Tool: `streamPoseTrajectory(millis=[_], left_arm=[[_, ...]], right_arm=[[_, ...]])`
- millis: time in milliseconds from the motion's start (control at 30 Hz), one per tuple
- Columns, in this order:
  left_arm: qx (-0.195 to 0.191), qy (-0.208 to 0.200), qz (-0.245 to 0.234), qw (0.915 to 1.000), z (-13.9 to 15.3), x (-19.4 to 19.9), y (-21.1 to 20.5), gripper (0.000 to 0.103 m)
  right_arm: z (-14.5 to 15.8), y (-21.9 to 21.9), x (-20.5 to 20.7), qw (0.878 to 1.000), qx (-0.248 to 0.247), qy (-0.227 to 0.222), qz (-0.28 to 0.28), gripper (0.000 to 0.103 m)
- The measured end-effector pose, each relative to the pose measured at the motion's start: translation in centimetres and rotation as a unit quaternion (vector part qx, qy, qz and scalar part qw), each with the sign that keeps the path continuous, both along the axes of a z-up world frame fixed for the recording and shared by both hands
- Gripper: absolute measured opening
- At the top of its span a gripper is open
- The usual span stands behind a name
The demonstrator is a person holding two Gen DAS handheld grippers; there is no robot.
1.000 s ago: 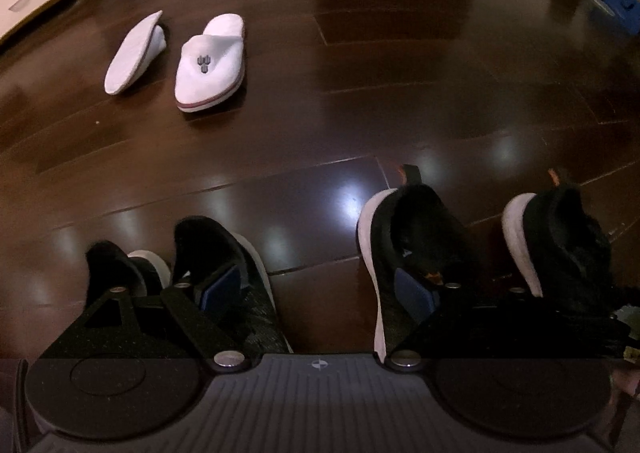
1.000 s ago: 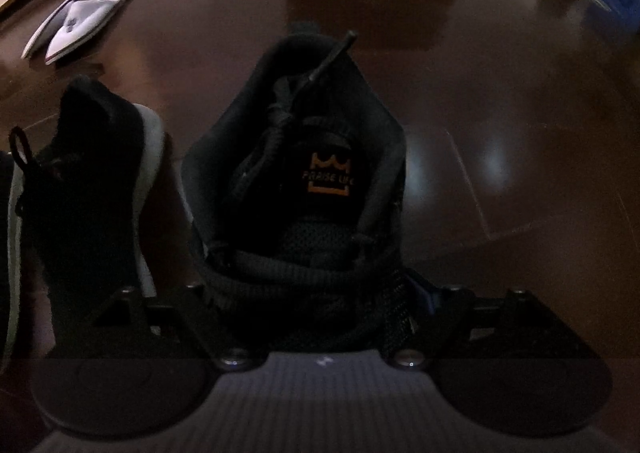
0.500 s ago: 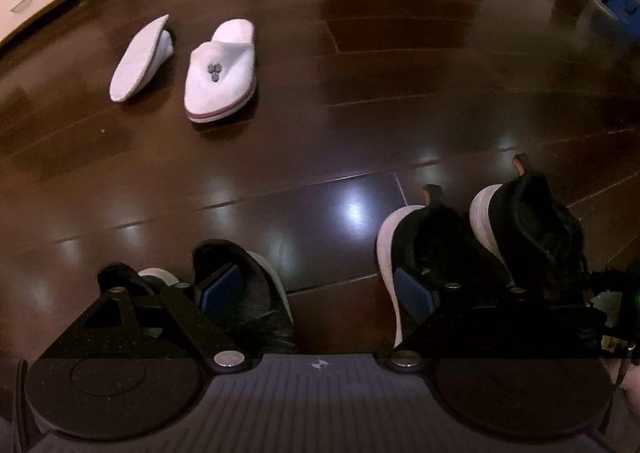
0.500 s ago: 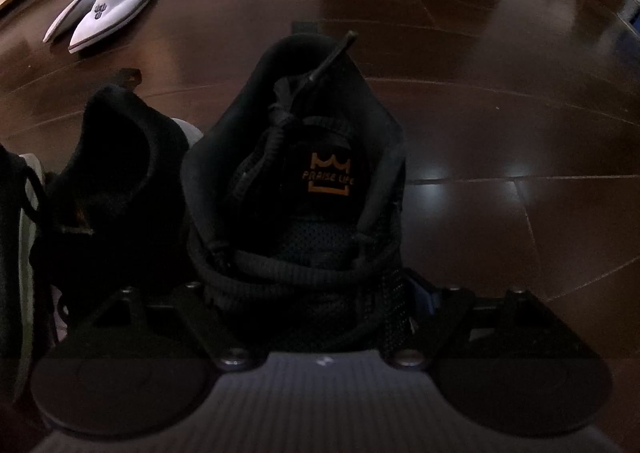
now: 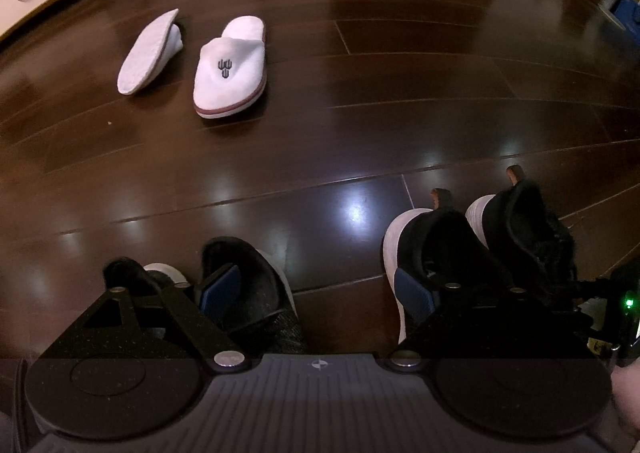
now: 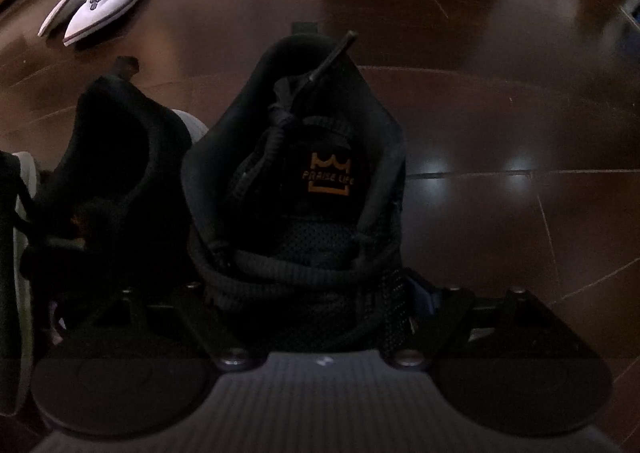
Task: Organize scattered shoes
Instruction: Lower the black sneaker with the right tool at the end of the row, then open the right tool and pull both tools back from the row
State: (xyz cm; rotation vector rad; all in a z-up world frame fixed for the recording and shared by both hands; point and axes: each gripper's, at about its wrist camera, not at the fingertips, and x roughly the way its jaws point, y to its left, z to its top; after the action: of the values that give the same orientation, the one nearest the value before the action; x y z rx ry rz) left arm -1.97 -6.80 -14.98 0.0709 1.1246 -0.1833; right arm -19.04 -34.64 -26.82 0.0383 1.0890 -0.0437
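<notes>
— While our left claw (image 5: pixel 316 289) hangs wide open with nothing in it, what sits left to right?

— Two white slippers (image 5: pixel 192 61) far ahead-left, one tipped on edge; a black sneaker pair (image 5: pixel 480 253) just ahead-right. Bare floor (image 5: pixel 360 133) lies between.

— And our right claw (image 6: pixel 316 301)?

— Clamped on a black sneaker (image 6: pixel 296 181), its partner (image 6: pixel 116 157) touching at left; open floor to the right.

Orange "PRAISE LIFE" w/ crown logo on black shoe tongue (image 6: pixel 330 173); dark emblem, no letters, on white slipper (image 5: pixel 228 65).
</notes>
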Motion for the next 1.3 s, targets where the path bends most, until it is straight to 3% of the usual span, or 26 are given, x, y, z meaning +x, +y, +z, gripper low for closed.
streamPoseTrajectory(millis=[367, 633, 867, 1033, 1300], left_arm=[[0.005, 0.000, -0.003, 1.0000, -0.1, -0.3, -0.4, 0.088], [0.002, -0.003, -0.003, 1.0000, 0.2, -0.4, -0.6, 0.088], [-0.003, -0.011, -0.001, 0.9999, 1.1, -0.8, -0.6, 0.088], [-0.013, -0.019, 0.008, 0.9997, 2.4, -1.3, -0.5, 0.088], [-0.021, -0.057, 0.012, 0.9981, 6.6, -2.5, 0.2, 0.088]], right_arm=[[-0.5, 1.0, 2.9, 1.000, 0.018, 0.009, -0.005, 0.085], [0.2, 1.0, 2.7, 1.000, 0.026, 0.005, -0.006, 0.091], [2.4, 1.0, 2.3, 0.999, 0.033, -0.024, -0.005, 0.100], [4.8, 0.3, 1.1, 0.999, 0.033, -0.042, -0.011, 0.100], [9.6, -0.3, -0.7, 0.996, 0.031, -0.074, -0.026, 0.100]])
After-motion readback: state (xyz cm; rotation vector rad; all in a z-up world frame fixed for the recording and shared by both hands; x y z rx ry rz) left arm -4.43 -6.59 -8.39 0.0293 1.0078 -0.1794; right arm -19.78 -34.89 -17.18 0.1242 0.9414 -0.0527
